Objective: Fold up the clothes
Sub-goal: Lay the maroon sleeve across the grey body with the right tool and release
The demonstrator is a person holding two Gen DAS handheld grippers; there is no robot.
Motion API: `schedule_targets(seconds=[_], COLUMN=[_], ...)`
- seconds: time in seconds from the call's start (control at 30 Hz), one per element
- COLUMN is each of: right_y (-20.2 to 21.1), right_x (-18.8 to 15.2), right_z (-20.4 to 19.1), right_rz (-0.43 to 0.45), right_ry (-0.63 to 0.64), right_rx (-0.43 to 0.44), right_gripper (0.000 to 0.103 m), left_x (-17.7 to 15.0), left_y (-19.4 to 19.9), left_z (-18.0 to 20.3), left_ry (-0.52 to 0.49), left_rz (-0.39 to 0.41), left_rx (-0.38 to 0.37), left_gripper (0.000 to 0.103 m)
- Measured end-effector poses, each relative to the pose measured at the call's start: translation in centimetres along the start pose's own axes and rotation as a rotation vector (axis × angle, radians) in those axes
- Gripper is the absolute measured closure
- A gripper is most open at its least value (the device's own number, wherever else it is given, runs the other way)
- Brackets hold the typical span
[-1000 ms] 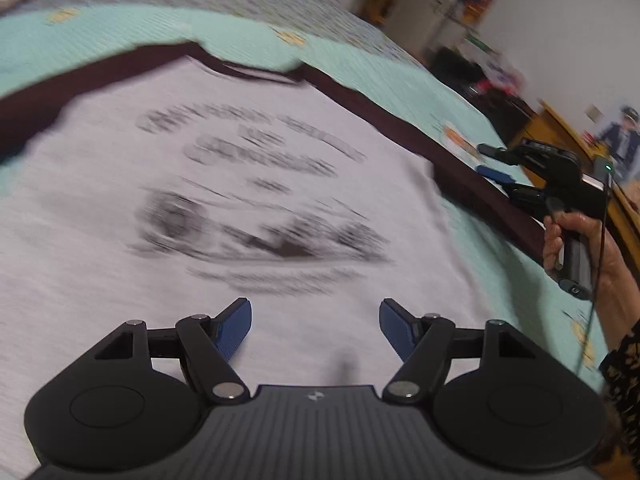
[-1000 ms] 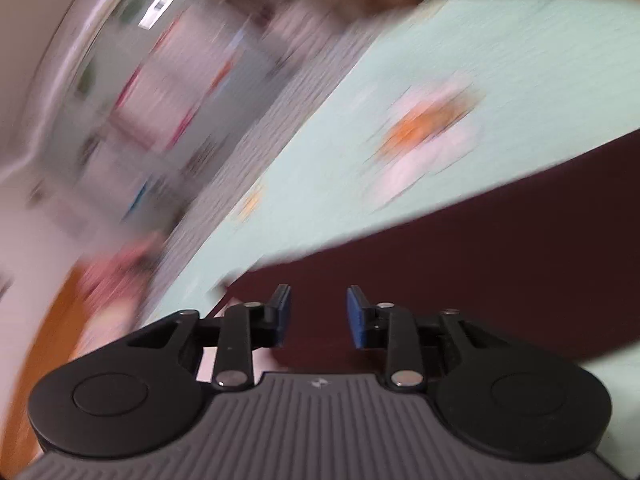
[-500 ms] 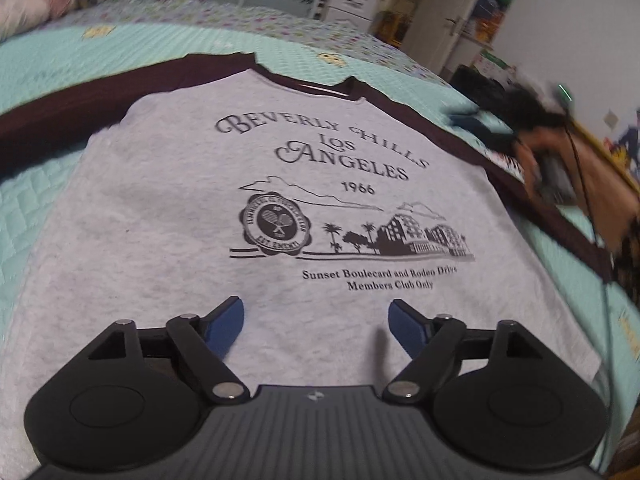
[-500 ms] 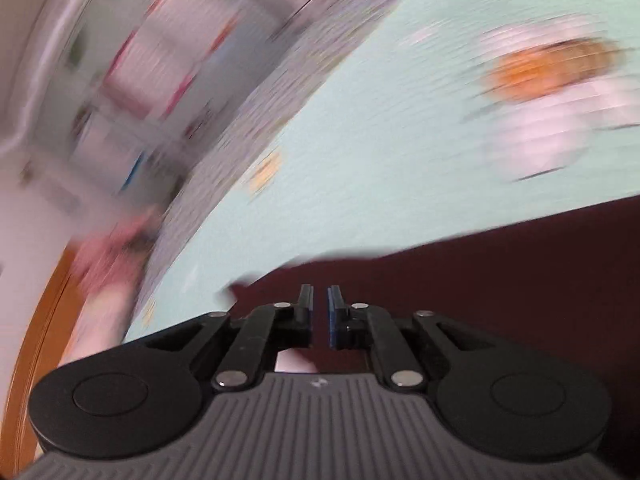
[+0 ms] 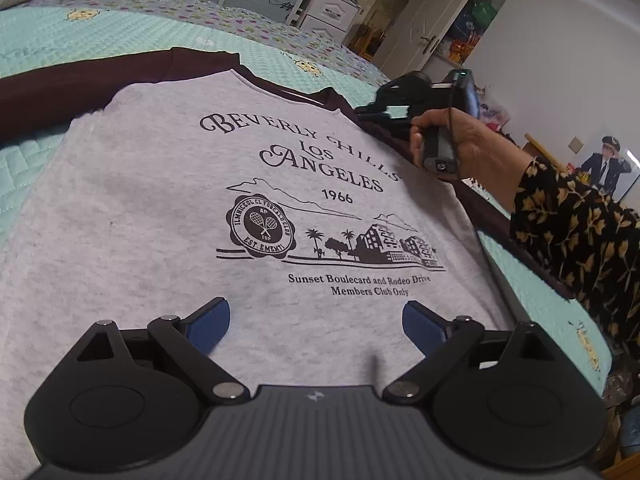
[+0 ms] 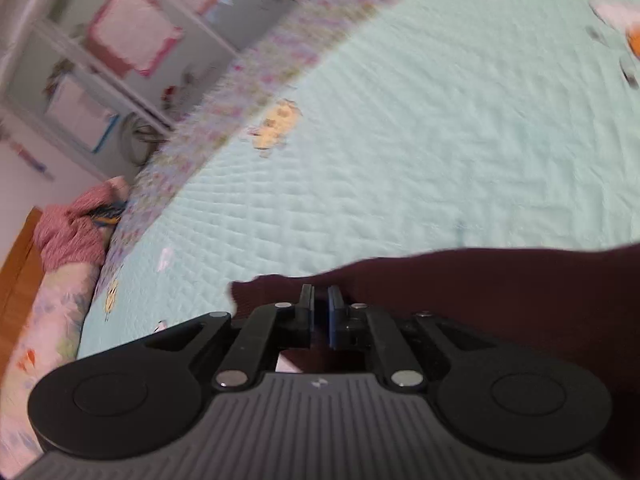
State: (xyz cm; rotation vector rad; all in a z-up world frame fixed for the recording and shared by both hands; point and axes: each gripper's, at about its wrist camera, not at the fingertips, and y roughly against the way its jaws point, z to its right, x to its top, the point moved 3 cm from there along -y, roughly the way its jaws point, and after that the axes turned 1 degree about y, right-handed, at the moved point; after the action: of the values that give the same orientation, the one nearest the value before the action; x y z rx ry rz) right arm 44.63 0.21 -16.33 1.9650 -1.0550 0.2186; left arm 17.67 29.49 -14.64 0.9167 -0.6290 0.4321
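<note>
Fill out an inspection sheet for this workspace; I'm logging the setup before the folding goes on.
Surface: mint quilted bedspread on a bed.
Job's things: grey sweatshirt with dark maroon sleeves, spread flat, print facing up; right sleeve lifted slightly at its end.
Clutter: nothing seen on the bedspread beside the sweatshirt.
Grippers: left tongs wide, jaws opening, nothing between them, above the hem area. Right tongs closing on the sleeve's fabric.
Cables: thin black cable along the right gripper's handle.
Surroundings: white wardrobe, white drawers, pink bundle by the wooden bed edge.
</note>
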Motion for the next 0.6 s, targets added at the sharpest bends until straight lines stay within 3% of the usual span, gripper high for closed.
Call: schedule_targets(seconds=[0.07, 0.17, 0.27, 0.37, 0.47, 0.6], right_y=[-1.4, -1.3, 0.9, 0.7, -1.2, 1.6], right_x=[-0.2, 0.5, -0.1, -1.0, -1.1, -1.3], right_z=[-0.6, -1.2, -2.3, -3.1, -3.1, -3.2], right_rz=[-0.043, 0.018, 0.072, 0.069, 0.045, 0.136], right_ry=[0.043, 0.079, 0.106, 0.143, 0.181, 0.057], right_rx=[-0.02, -0.078, -0.044, -0.035, -0.083, 0.024], right_gripper=[0.098, 0.094, 0.091, 0.068, 0.066, 0.065], left_x=[-0.1, -0.1, -0.1, 0.0, 0.0, 0.0], left_y=[0.0, 0.0, 0.0, 0.2, 0.2, 0.3], left_z=[0.1, 0.4, 0.1, -0.3, -0.5, -0.6], left_ry=[-0.007, -0.027, -0.019, 0.004, 0.014, 0.016], left_rz=[0.002, -0.001, 0.002, 0.001, -0.001, 0.0], left_rx=[-0.001, 0.005, -0.004, -0.024, -0.037, -0.046], left_gripper=[0.006, 0.006, 0.006, 0.006, 0.006, 0.005])
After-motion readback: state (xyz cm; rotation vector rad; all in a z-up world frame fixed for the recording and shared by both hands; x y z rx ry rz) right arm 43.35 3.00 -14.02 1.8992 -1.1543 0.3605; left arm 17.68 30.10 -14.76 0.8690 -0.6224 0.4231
